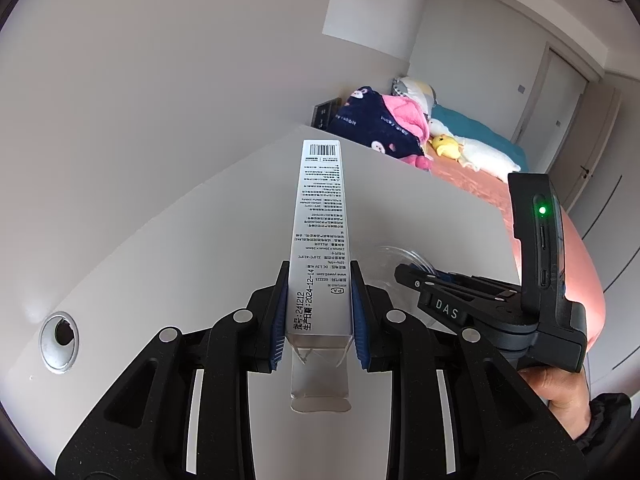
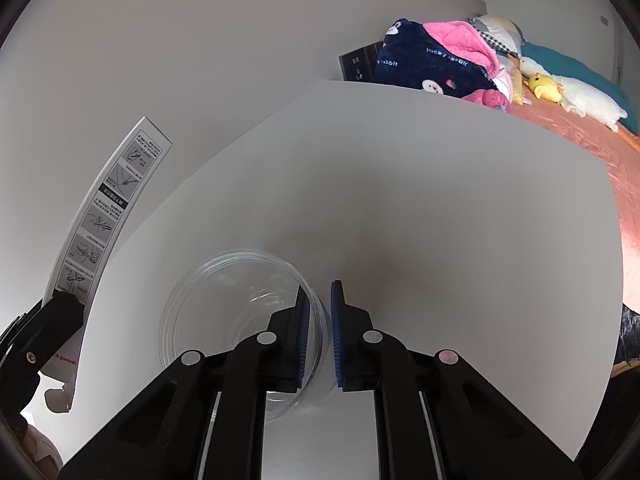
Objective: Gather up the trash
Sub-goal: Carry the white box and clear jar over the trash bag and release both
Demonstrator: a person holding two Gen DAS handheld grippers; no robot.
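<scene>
Reading "2024-12-14" — box (batch "241212").

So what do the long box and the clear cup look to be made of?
Box: thin printed card with a glossy, silvery coat, judging by its sheen, crisp folds and open end flap. Cup: clear thin plastic, probably; the desk shows through it and the rim is ridged, though glass can't be ruled out.

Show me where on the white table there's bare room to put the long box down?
The table is bare from the clear plastic cup out to its far edge by the bed, and on the left between the long box and the round cable hole. It is crowded near the cup, where the right tool grips its rim.
</scene>
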